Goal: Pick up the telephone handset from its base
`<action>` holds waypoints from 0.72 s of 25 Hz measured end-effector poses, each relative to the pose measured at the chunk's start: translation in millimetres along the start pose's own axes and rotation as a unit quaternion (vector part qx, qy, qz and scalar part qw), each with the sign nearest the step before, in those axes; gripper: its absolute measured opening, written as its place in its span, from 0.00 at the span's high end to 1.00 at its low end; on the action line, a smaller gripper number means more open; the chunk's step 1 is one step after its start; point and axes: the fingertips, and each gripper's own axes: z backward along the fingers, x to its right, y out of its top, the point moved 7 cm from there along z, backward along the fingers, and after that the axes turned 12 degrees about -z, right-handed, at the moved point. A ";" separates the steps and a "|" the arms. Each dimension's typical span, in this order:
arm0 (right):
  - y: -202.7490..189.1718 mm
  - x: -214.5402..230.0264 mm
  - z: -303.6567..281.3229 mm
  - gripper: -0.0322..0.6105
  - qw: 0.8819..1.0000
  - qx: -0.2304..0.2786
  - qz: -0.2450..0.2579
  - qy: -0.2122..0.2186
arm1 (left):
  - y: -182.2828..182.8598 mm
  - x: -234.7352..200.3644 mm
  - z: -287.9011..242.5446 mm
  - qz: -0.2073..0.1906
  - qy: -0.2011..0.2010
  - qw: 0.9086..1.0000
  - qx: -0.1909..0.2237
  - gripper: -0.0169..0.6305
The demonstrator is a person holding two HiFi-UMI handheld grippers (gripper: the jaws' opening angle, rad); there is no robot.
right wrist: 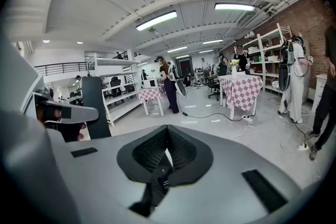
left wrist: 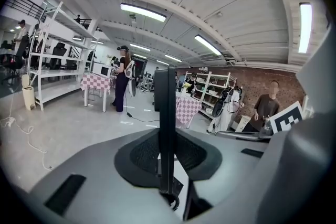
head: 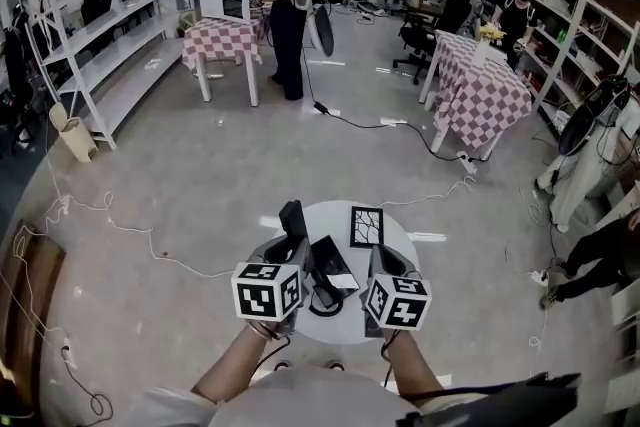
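In the head view my left gripper (head: 289,243) is shut on the black telephone handset (head: 293,218), which stands upright out of the jaws above the small round white table (head: 400,233). Seen edge-on in the left gripper view, the handset (left wrist: 167,102) is a narrow dark bar clamped between the pads of my left gripper (left wrist: 167,136), with its coiled cord (left wrist: 171,201) hanging below. The black telephone base (head: 331,265) lies on the table between the two grippers. My right gripper (head: 384,262) hovers beside the base, and the right gripper view shows its pads (right wrist: 181,152) closed together on nothing.
A square card with a black crackle pattern (head: 366,226) lies at the table's far side. Cables trail over the grey floor (head: 150,245). Checkered tables (head: 485,95), shelving (head: 110,45) and several people (head: 284,5) stand farther off.
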 end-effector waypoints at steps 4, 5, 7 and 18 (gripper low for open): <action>-2.7 -1.9 3.3 0.91 1.000 -0.003 0.005 -0.002 | -5.9 4.4 2.6 0.002 -0.006 1.000 -0.006 0.84; -4.4 -3.1 4.2 0.91 1.000 -0.003 0.007 -0.001 | -8.1 4.6 3.8 0.003 -0.006 1.000 -0.007 0.84; -6.5 -5.0 6.5 0.91 1.000 -0.002 0.017 0.000 | -11.3 5.3 5.1 0.005 -0.006 1.000 -0.008 0.84; -3.6 -6.2 11.0 0.91 0.999 -0.004 0.039 -0.005 | -18.7 9.4 10.1 0.017 -0.001 1.000 -0.016 0.84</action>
